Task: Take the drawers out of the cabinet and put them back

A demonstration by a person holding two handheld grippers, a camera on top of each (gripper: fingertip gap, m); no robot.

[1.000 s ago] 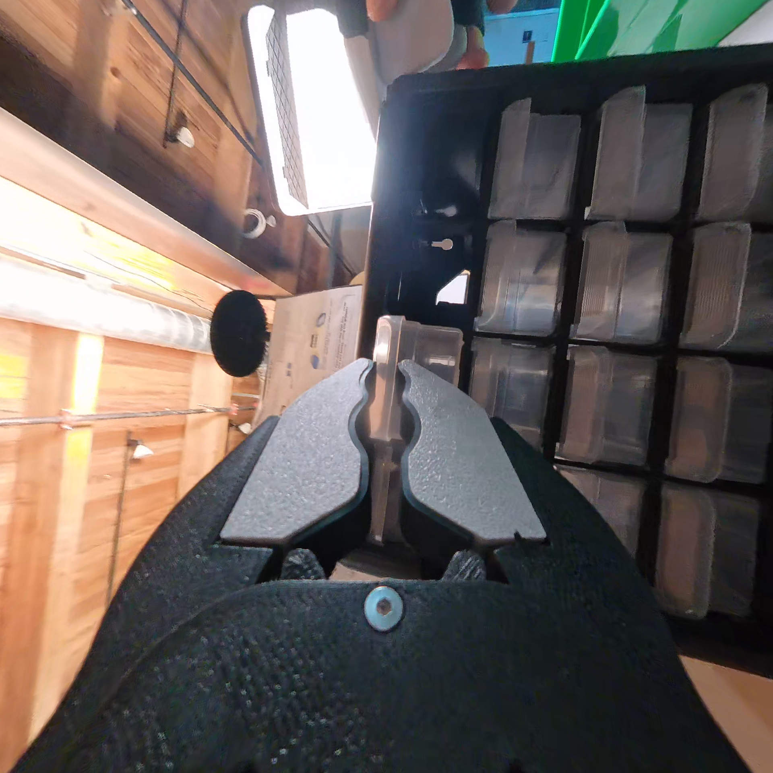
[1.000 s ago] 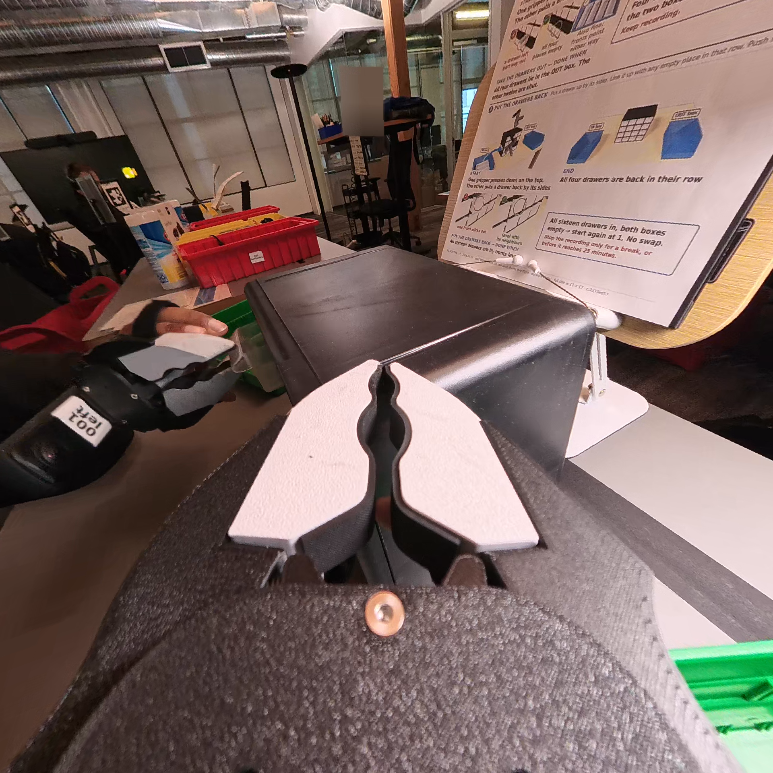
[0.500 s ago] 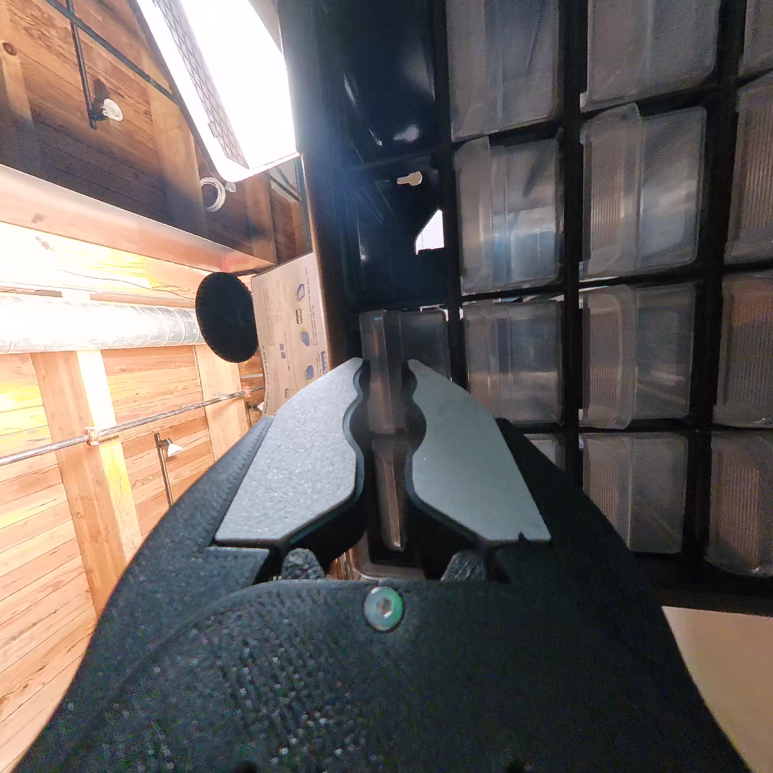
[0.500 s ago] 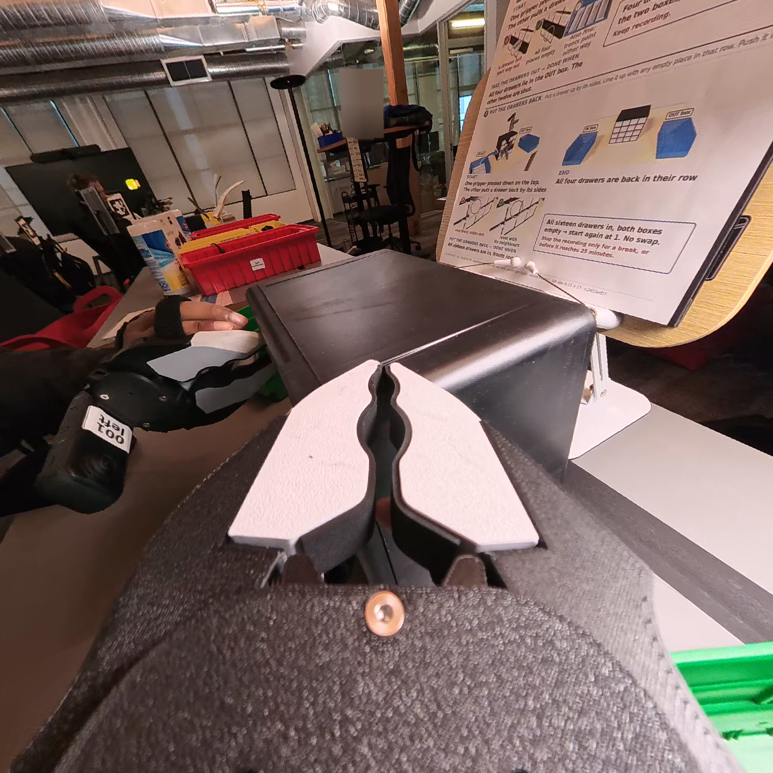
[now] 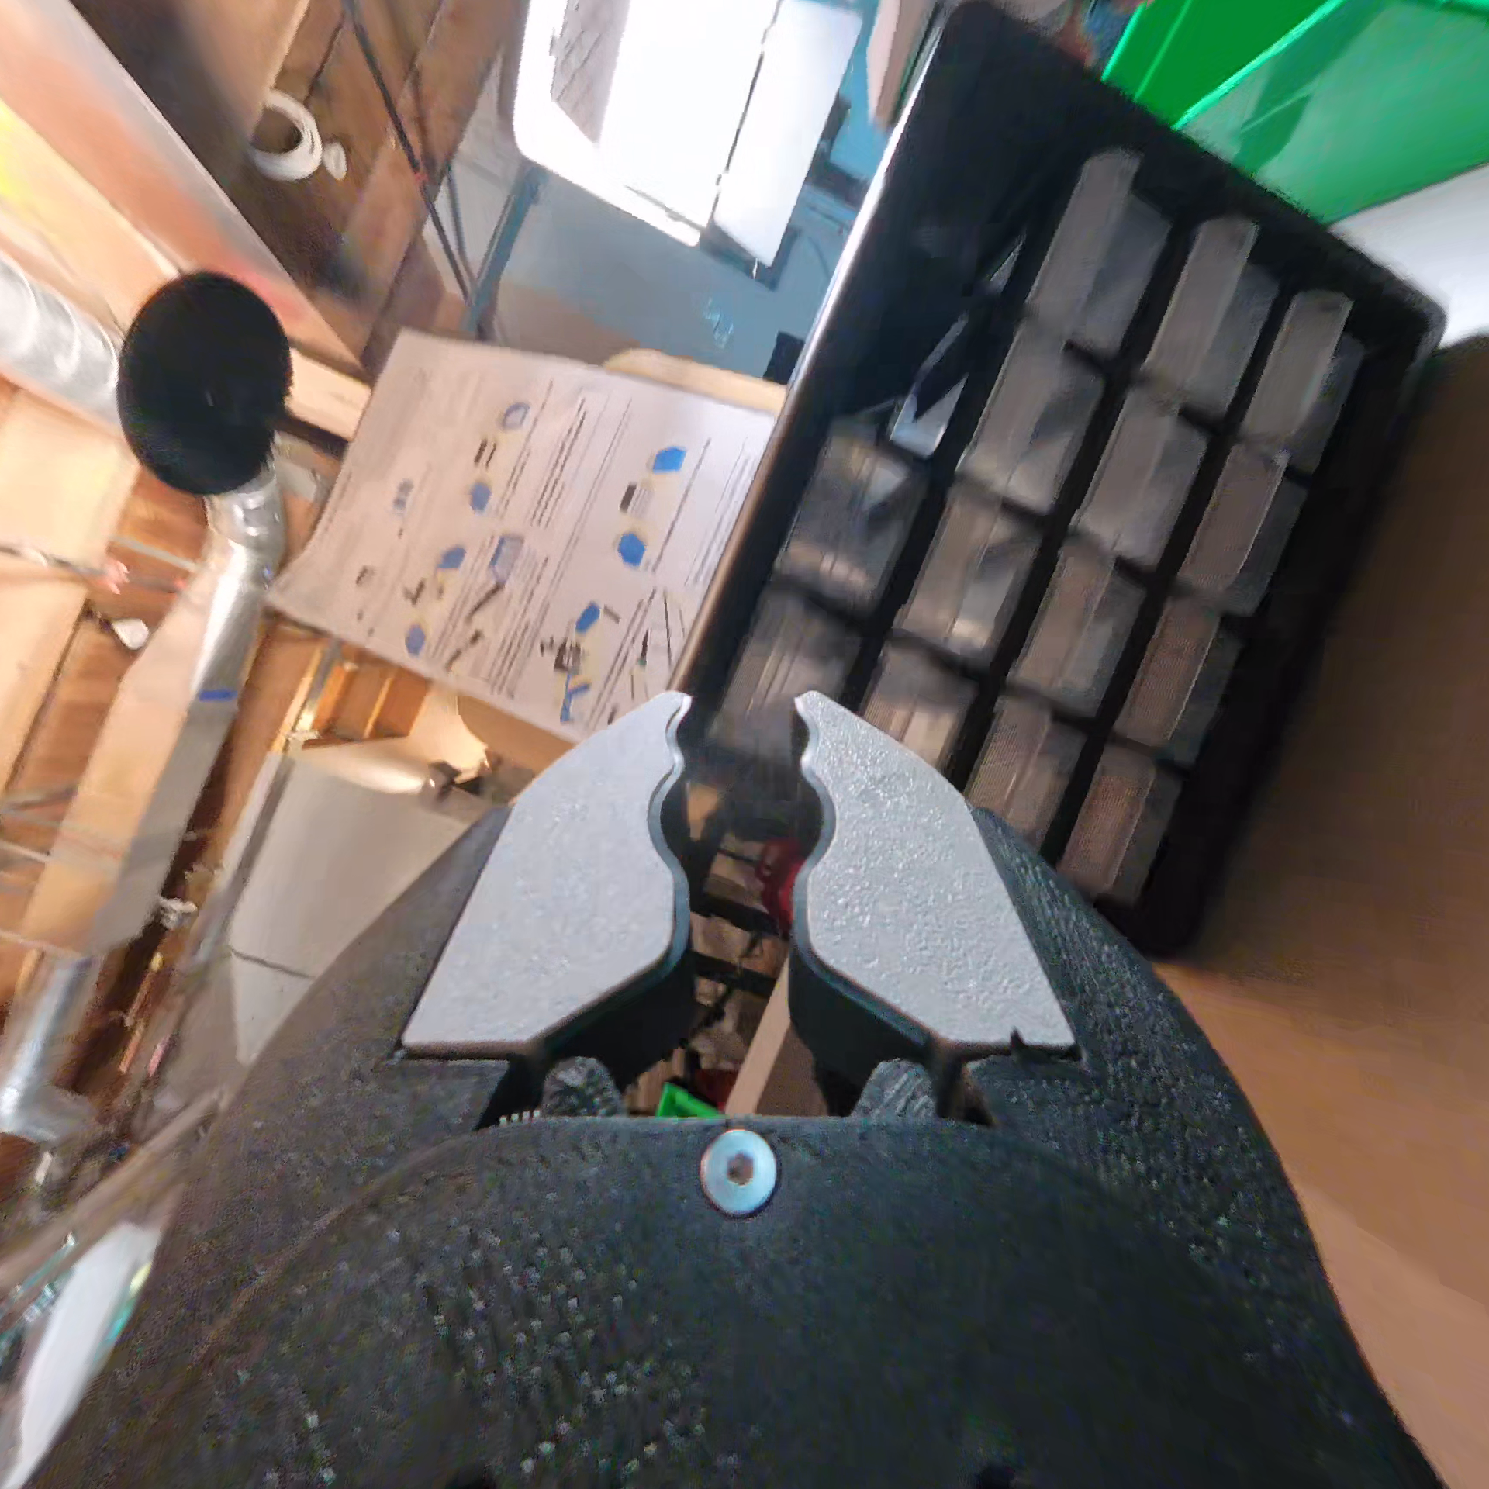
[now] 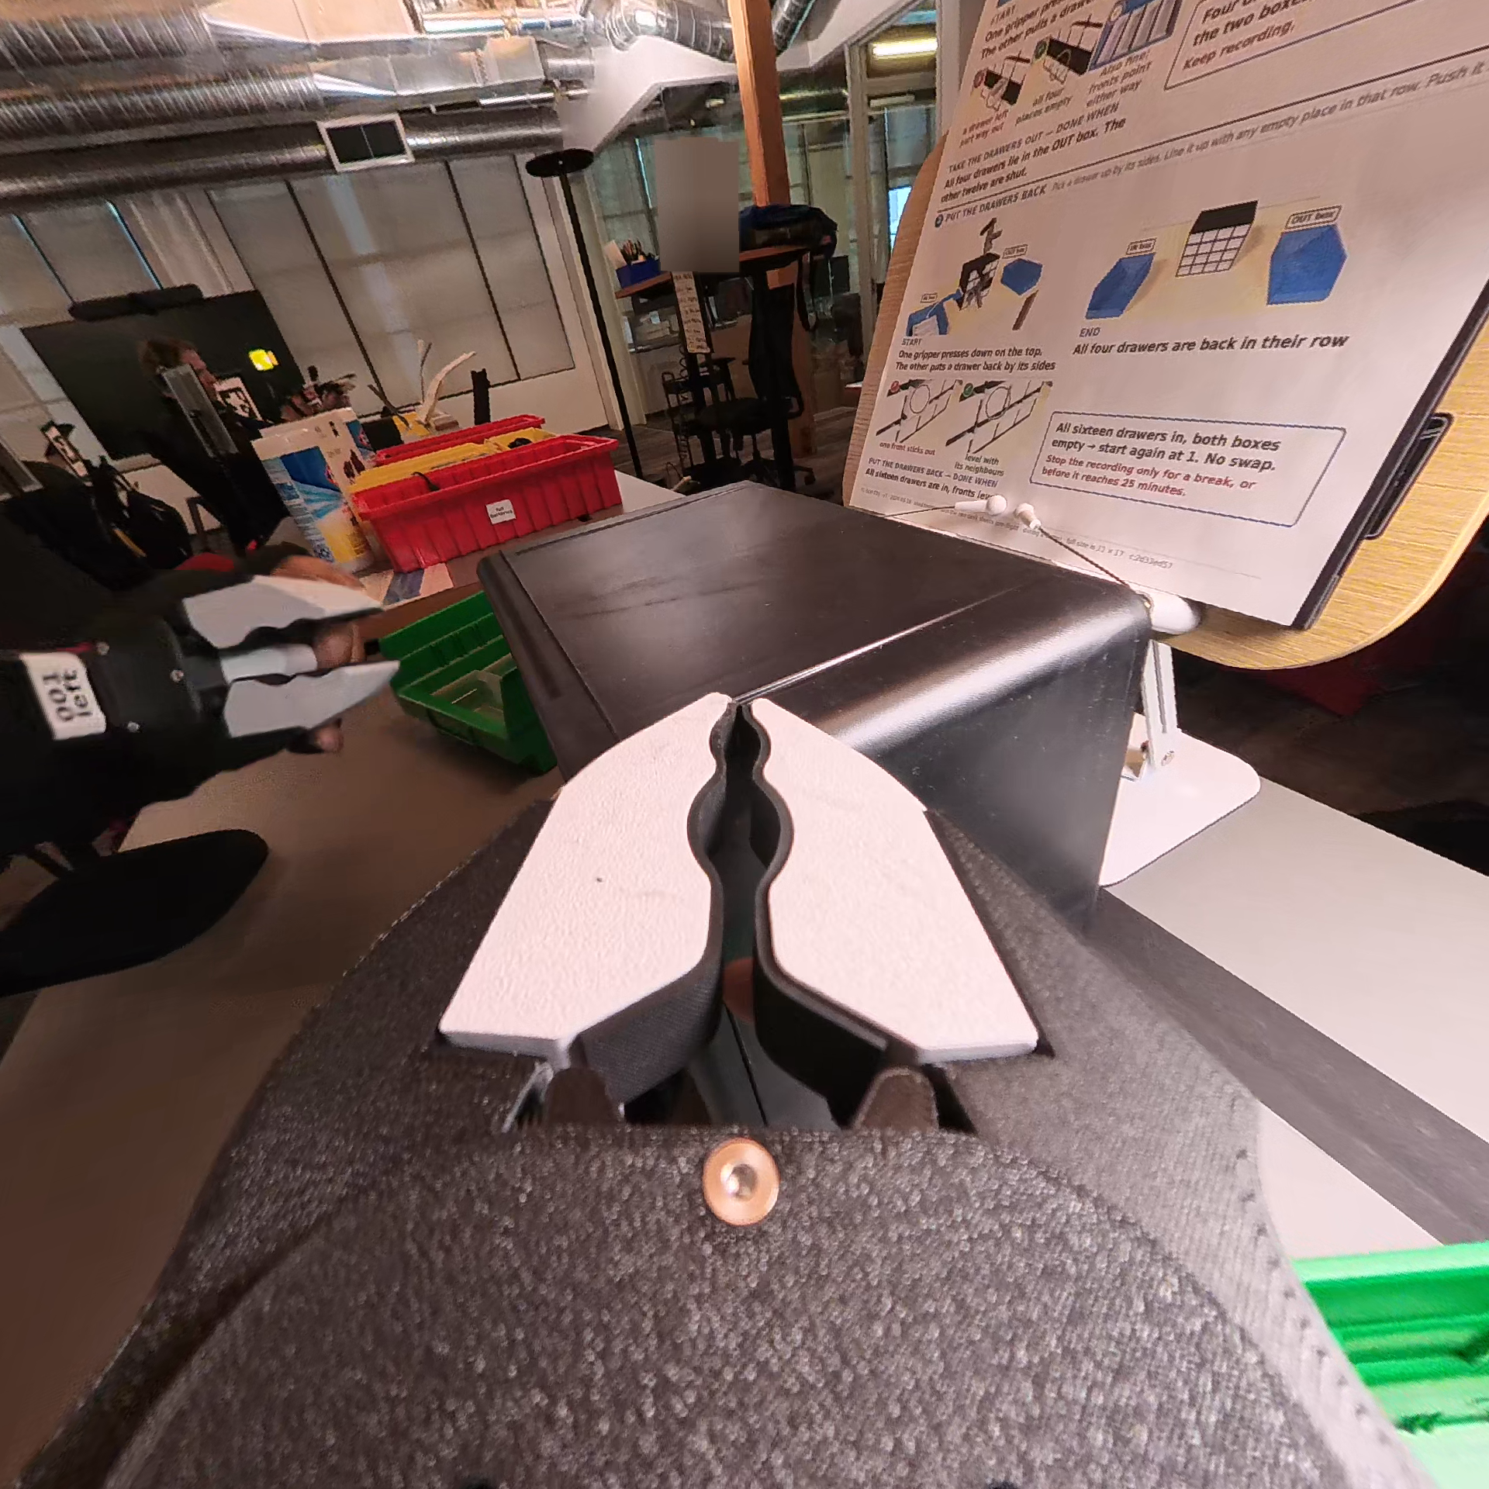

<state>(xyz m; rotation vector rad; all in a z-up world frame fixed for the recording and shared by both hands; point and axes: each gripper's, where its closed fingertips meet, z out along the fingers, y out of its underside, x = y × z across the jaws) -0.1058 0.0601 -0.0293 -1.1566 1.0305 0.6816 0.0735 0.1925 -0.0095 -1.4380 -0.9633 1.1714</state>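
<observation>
The left gripper is seen with its fingers parted and nothing held between them, just off the front of the cabinet. That view is rolled and blurred. The cabinet is black, and clear drawers are seen seated in its grid; one slot near the top corner looks dark, though the blur prevents certainty.

The right gripper is pressed closed, fingertips meeting, at the rear top edge of the cabinet; nothing is grasped. The left gripper is also seen there, released, beside a green bin, and a white label with printing is carried on its body.

A printed instruction sheet with blue diagrams is propped on a board behind the cabinet. Red bins bearing a small white label stand farther back.
</observation>
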